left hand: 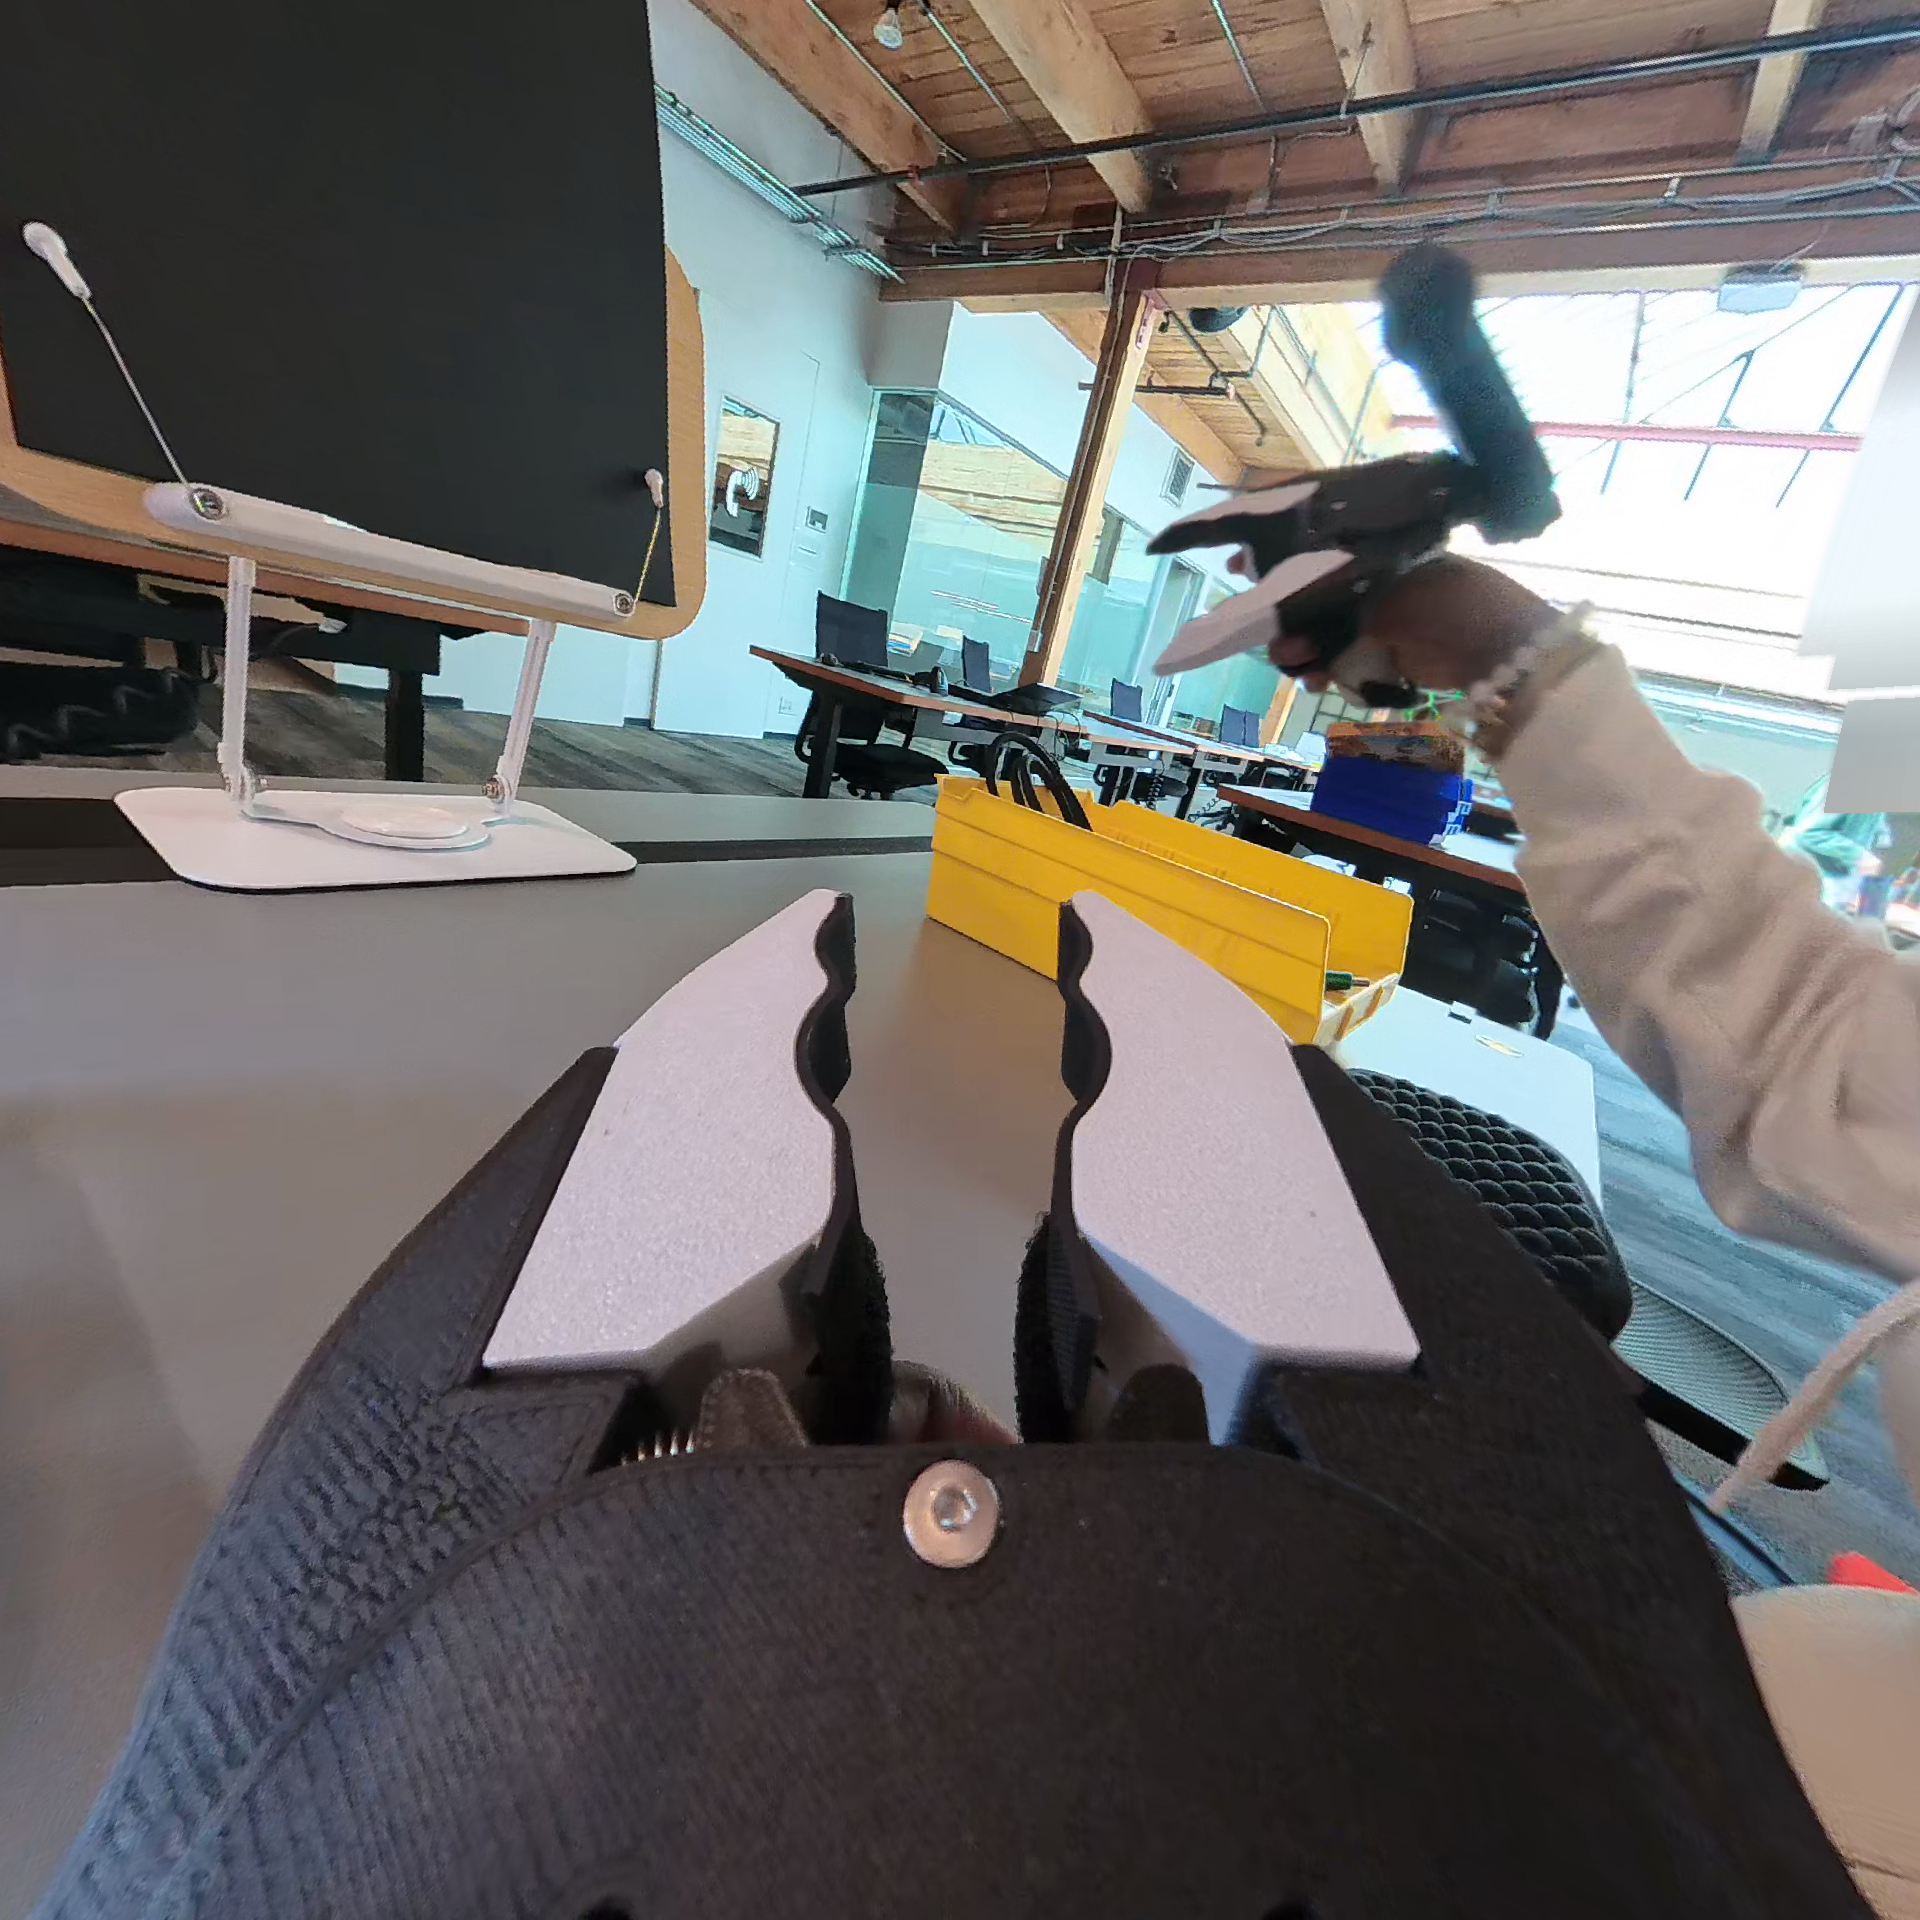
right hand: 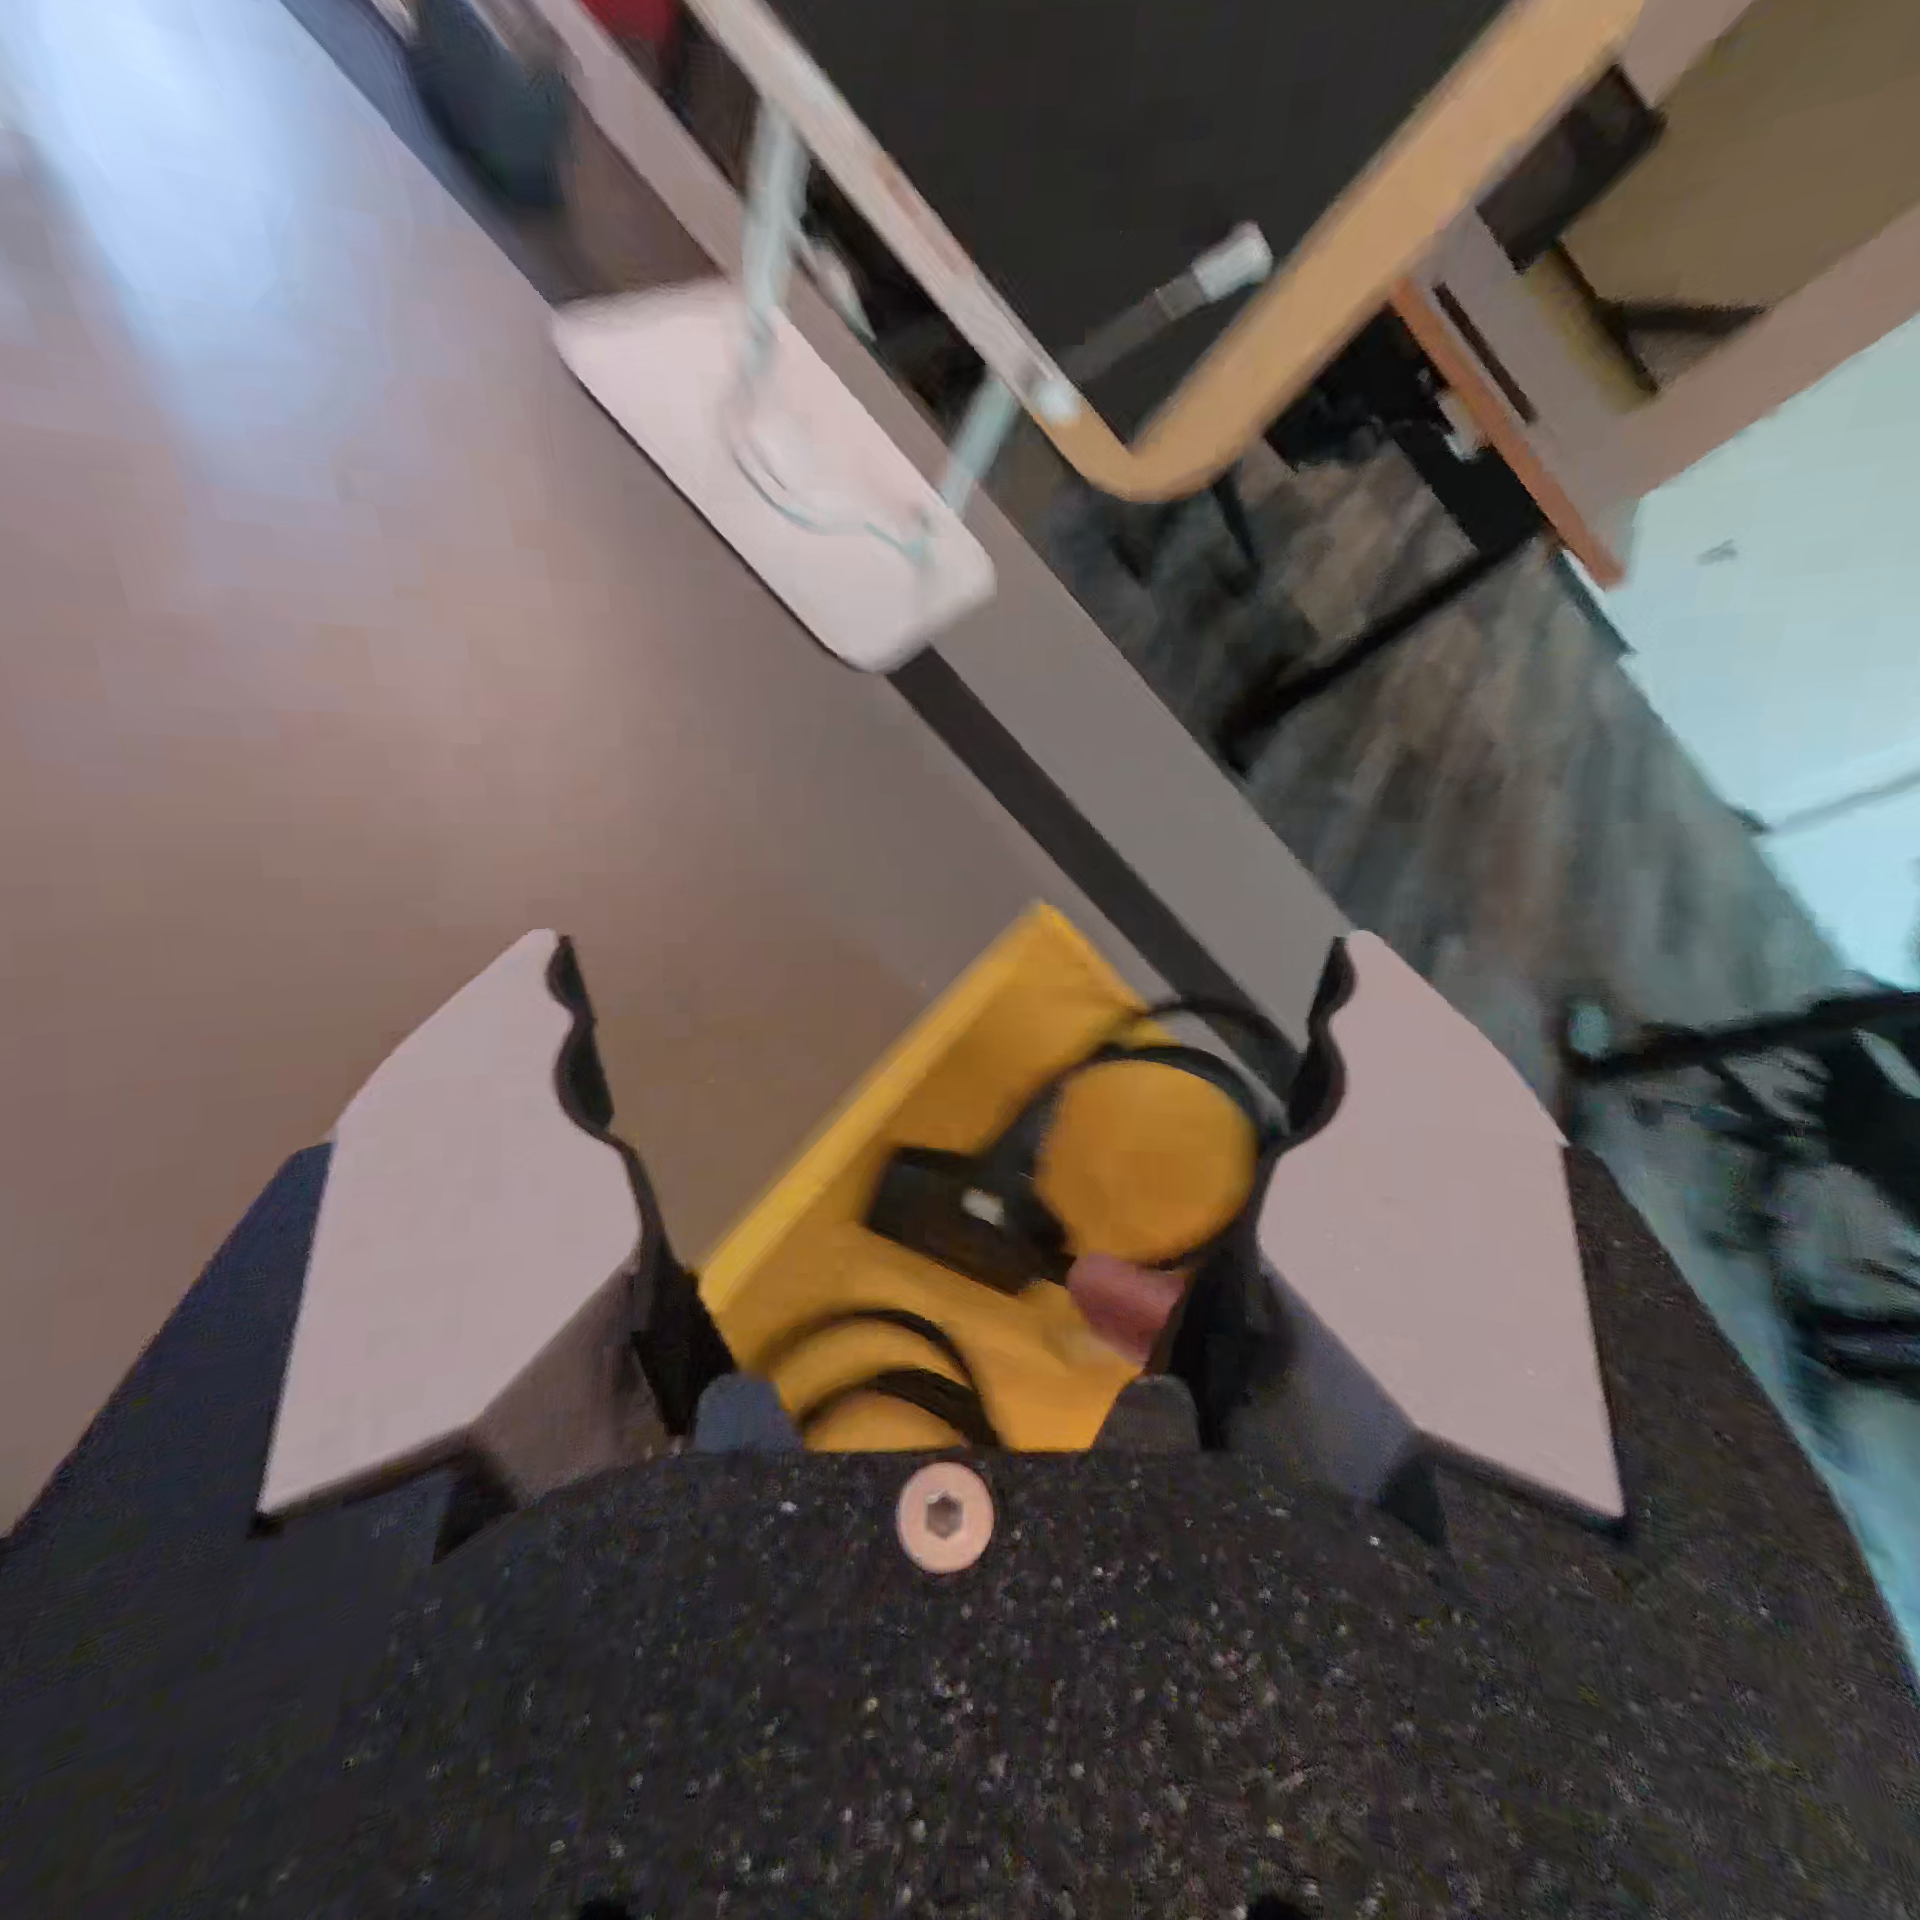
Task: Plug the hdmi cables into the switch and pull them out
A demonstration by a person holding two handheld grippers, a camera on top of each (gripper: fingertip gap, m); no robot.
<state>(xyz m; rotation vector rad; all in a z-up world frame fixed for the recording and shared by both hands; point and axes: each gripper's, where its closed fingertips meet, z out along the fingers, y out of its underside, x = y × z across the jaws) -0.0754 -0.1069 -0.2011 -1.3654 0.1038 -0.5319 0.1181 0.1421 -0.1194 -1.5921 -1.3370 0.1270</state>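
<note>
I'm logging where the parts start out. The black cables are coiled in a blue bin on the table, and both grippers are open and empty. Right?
One thing is wrong: the bin is yellow, not blue, as the right wrist view shows. The black cables do lie coiled in it, and the left gripper and right gripper are both open and empty.

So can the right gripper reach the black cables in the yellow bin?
Probably yes. The right gripper is open, holds nothing and hangs above the yellow bin, whose top is open. The black cables lie uncovered inside.

left gripper (left hand: 956, 914): grey fingers, black wavy pads, black body, silver screw | right gripper (right hand: 951, 956): same | sleeve (left hand: 1683, 935): beige
</note>
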